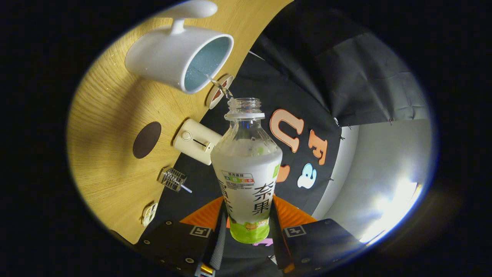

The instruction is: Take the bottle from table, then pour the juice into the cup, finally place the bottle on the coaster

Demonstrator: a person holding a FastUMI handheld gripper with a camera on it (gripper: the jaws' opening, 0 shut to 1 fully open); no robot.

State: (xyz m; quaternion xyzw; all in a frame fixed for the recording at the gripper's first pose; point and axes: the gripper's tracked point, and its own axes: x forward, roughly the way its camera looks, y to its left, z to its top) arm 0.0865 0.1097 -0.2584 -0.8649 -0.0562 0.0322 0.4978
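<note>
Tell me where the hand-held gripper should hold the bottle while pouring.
Keep it where it is: the hand-held gripper clamps the bottle low on its body from both sides. That leaves the open neck clear, tilted toward the cup, where a thin stream lands.

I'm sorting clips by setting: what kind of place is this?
Likely a staged recording booth, not a home: a wooden table backed by black cloth, with a cup, while the fingers grip a pouring bottle.

- We see the bottle (246, 169): clear glossy plastic, smooth printed label wrap.
- Cup (178, 54): glossy white ceramic-looking, speckled glaze inside.
- Tabletop (107, 115): matt wood grain, fine lines.
- Coaster (147, 139): dark, matt, flat.
- We note the booth wall (346, 69): matt cloth, creased.
</note>
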